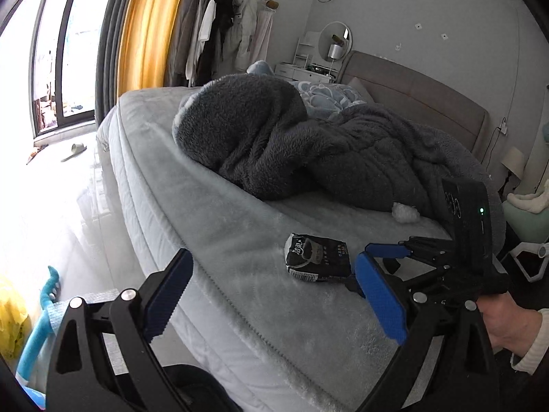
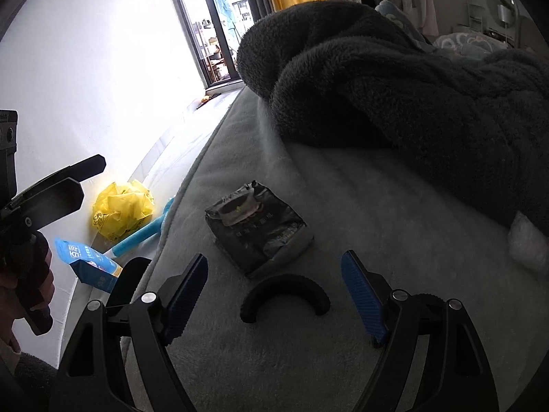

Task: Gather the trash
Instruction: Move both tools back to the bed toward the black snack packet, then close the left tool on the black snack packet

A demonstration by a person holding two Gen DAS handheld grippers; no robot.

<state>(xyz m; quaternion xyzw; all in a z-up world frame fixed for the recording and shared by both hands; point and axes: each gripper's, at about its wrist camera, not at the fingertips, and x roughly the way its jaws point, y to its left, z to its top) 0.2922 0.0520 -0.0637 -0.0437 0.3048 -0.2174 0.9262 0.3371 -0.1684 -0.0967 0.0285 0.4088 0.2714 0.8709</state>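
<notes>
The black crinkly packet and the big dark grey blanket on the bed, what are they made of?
The black crinkly packet looks like thin plastic film, slightly glossy: it creases sharply and catches light along its folds. The big dark grey blanket looks like plush fleece, matte: its surface is fuzzy and lies in soft, rounded folds.

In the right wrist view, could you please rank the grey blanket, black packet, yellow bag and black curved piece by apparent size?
1. grey blanket
2. black packet
3. yellow bag and black curved piece: look alike; the bag lies farther off, so unsure.
</notes>
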